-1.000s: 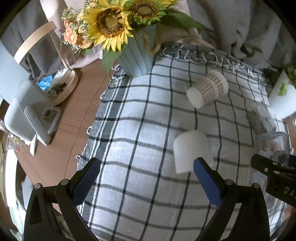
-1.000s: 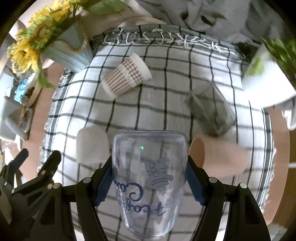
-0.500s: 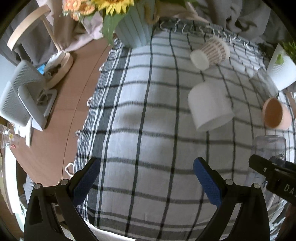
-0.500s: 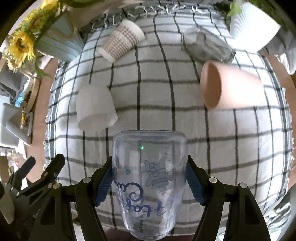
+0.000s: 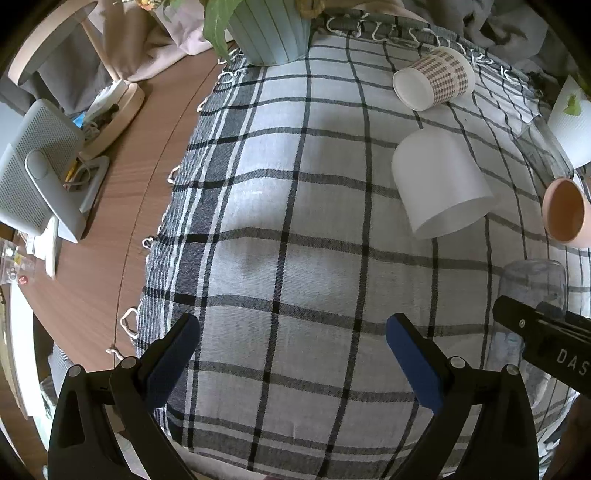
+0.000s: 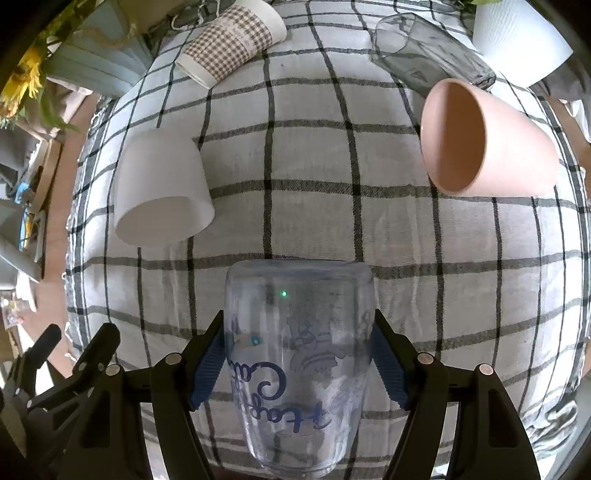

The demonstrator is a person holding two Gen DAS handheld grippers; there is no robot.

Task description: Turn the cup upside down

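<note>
My right gripper [image 6: 297,360] is shut on a clear glass cup [image 6: 299,354] with blue lettering and a cat drawing, held above the checked cloth [image 6: 314,206]. The same cup shows in the left wrist view [image 5: 532,295] at the right edge, behind the right gripper's black body. My left gripper [image 5: 293,349] is open and empty above the cloth's near part. A white cup [image 6: 162,188], a pink cup [image 6: 484,144], a checked paper cup [image 6: 232,44] and a grey glass [image 6: 428,55] lie on their sides farther away.
A light-blue flower vase [image 5: 269,29] stands at the cloth's far left corner. A white ribbed pot [image 6: 517,37] stands at the far right. On the bare wooden table to the left are a grey speaker-like device [image 5: 37,173] and a round wooden stand [image 5: 114,110].
Both grippers have pulled back and tilted downward, so the lying cups now sit higher and nearer in view. The glass cup has stayed in the right gripper.
</note>
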